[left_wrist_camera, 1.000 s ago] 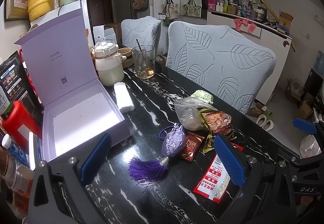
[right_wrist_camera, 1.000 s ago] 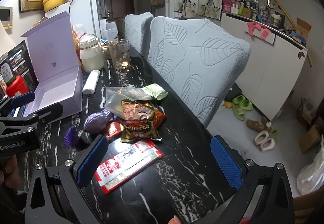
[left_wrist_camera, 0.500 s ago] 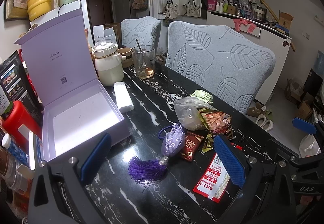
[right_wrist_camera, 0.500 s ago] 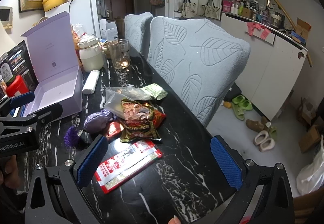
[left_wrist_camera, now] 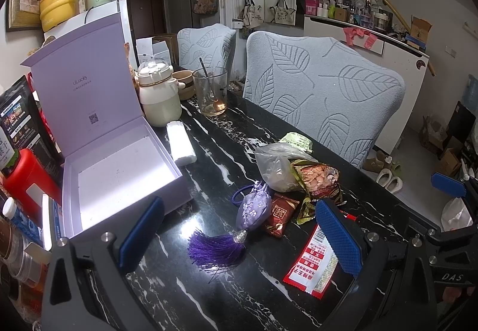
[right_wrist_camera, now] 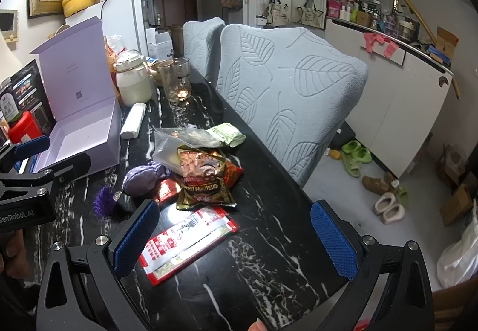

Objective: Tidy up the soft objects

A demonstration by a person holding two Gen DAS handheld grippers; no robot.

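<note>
**Both grippers wide open above a cluttered black marble table**

The left gripper hangs over the near part of the table, its blue pads spread wide with nothing between them. Just beyond its fingers lies a purple sachet with a hair-tie loop at its far end and a purple tassel trailing toward the near edge. The right gripper is equally wide apart and empty; it hovers over a red and white packet that lies flat near the table's near edge.

Touching the sachet on its right is a small dark red packet. Behind that sit a crumpled snack bag, a clear plastic bag and a pale green packet toward the right edge, beside the leaf-patterned chair.

On the left side of the table stands an open lilac box, its lid upright and its inside bare. A white roll lies just beside its far right corner. Further back stand a cream lidded pot and a glass with a spoon.
</note>
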